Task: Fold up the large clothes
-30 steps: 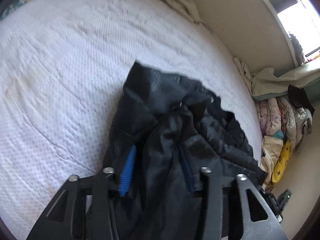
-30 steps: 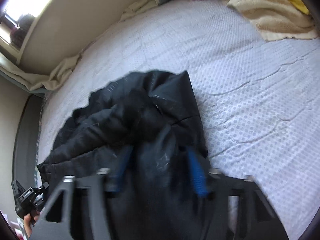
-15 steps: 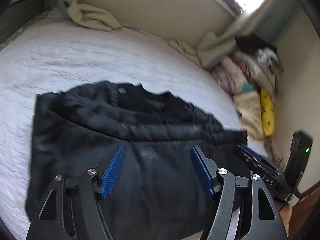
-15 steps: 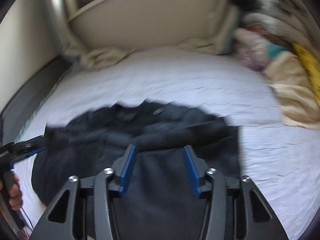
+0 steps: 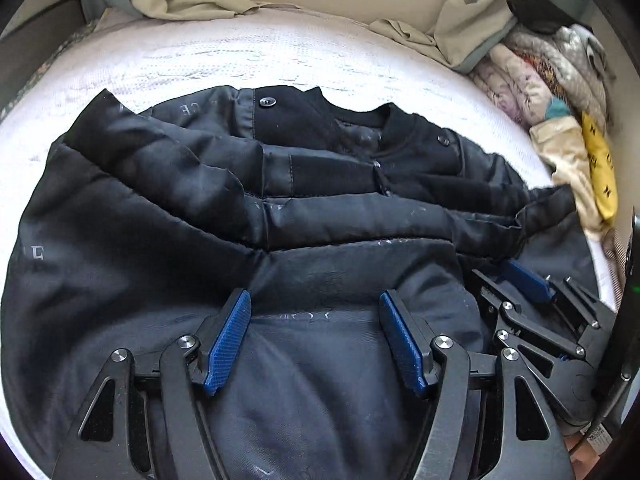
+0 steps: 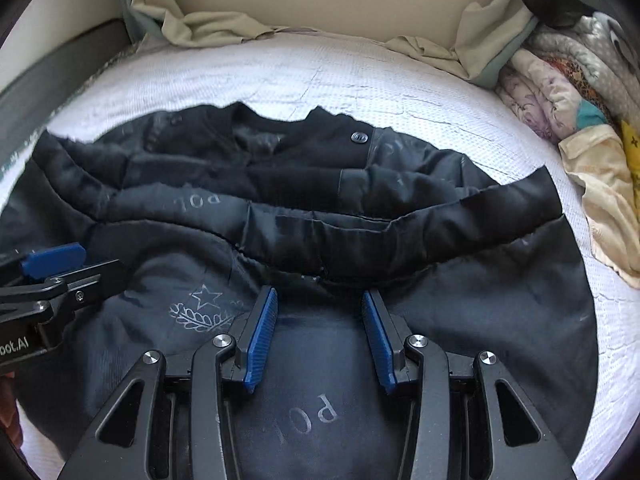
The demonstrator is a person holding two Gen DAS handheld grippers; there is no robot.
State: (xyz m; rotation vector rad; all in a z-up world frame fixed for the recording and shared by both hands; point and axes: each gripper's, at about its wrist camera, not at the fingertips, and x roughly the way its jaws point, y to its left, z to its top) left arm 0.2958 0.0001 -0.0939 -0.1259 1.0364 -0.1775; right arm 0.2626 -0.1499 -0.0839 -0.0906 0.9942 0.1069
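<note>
Lying spread on white bed [image 5: 304,48], black jacket [image 5: 320,216], collar toward 12 o'clock. Left tongs [image 5: 316,340] apart above its lower panel, nothing clamped. Right tongs [image 6: 318,336], at 3 o'clock of left, apart, narrower, gripping nothing.

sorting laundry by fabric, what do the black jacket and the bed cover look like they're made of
Black jacket: likely nylon or polyester shell, going by its faint sheen and soft puffy creases; the collar looks matte knit. Bed cover: white textile, apparently cotton, with a fine dotted weave.

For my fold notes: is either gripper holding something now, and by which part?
Nothing is held. The left gripper and right gripper are open above the black padded jacket.
</note>
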